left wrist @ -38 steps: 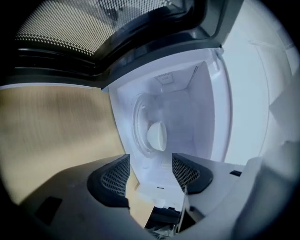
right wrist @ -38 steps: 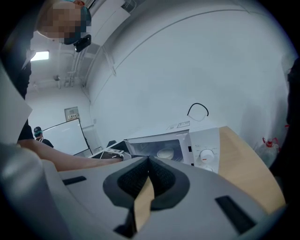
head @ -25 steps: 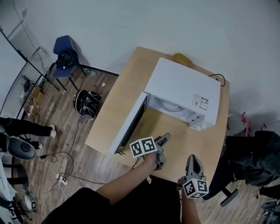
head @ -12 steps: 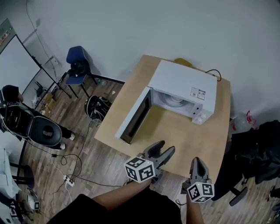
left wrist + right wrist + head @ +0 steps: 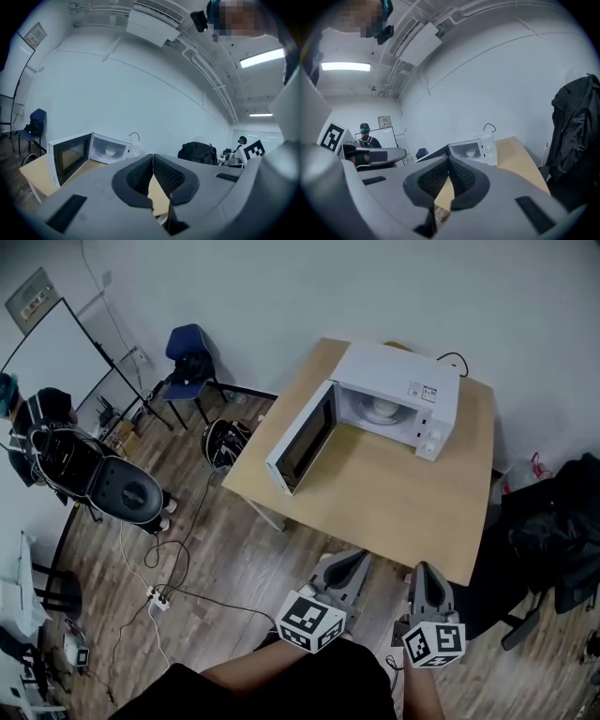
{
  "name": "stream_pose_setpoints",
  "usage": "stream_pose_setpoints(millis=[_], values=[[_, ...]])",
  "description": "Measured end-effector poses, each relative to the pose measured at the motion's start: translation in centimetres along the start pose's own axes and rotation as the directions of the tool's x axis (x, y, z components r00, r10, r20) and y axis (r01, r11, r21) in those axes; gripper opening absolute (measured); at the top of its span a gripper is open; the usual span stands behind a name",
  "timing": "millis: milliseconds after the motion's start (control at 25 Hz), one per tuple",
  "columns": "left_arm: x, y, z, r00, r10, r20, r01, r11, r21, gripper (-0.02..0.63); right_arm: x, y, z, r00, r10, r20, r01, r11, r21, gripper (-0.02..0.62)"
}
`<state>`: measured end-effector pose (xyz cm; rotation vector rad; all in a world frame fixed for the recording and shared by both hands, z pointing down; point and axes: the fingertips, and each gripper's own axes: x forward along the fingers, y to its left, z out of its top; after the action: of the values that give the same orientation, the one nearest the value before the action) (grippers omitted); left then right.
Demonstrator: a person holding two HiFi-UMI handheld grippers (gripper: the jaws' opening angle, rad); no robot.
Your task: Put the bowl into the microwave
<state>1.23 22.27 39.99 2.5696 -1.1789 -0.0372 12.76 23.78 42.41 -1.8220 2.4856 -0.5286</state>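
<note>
The white microwave (image 5: 398,390) stands at the far end of the wooden table (image 5: 394,493), its door (image 5: 302,435) swung wide open to the left. A white bowl (image 5: 380,409) sits inside the cavity; it also shows in the left gripper view as the bowl (image 5: 110,151) and in the right gripper view as the bowl (image 5: 471,153). Both grippers hang off the table's near edge, over the floor and well short of the microwave. My left gripper (image 5: 349,562) is shut, its pads (image 5: 140,176) pressed together on nothing. My right gripper (image 5: 427,570) is shut and empty too, pads (image 5: 459,176) touching.
A blue chair (image 5: 192,357) and a black bag (image 5: 225,442) stand left of the table. Cables and a power strip (image 5: 155,596) lie on the wood floor. A black jacket on a chair (image 5: 553,540) is at the right. A person (image 5: 42,413) stands far left.
The head view has pulled back from the table. Both grippers have drawn back off the tabletop to beyond its near edge. The left jaws, open half a second ago, have shut.
</note>
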Motion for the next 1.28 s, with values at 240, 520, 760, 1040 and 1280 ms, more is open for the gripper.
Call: stream_pose_setpoints(millis=[240, 520, 760, 1040, 1280], values=[[-4.5, -3.2, 0.8, 0.999, 0.02, 0.041, -0.027, 0.984, 0.175, 0.014, -4.1, 3.4, -0.3, 1.0, -0.002, 0.011, 0.003, 0.995, -0.096, 0.06], [-7.9, -1.6, 1.9, 0.988, 0.112, 0.104, -0.128, 0.978, 0.166, 0.014, -6.4, 5.0, 0.5, 0.998, -0.051, 0.035, 0.055, 0.988, -0.146, 0.059], [-8.3, -2.1, 1.3, 0.996, 0.064, 0.057, -0.073, 0.979, 0.188, 0.014, -6.8, 7.7, 0.4, 0.996, -0.079, 0.029, 0.083, 0.98, -0.182, 0.06], [-9.2, -2.2, 1.1, 0.996, 0.069, 0.06, -0.078, 0.982, 0.169, 0.014, -6.9, 9.8, -0.8, 1.0, -0.021, -0.002, 0.02, 0.975, -0.219, 0.059], [-10.0, -2.5, 1.2, 0.993, 0.086, 0.086, -0.1, 0.979, 0.176, 0.014, -7.2, 11.0, -1.1, 1.0, 0.011, -0.007, -0.013, 0.971, -0.237, 0.059]])
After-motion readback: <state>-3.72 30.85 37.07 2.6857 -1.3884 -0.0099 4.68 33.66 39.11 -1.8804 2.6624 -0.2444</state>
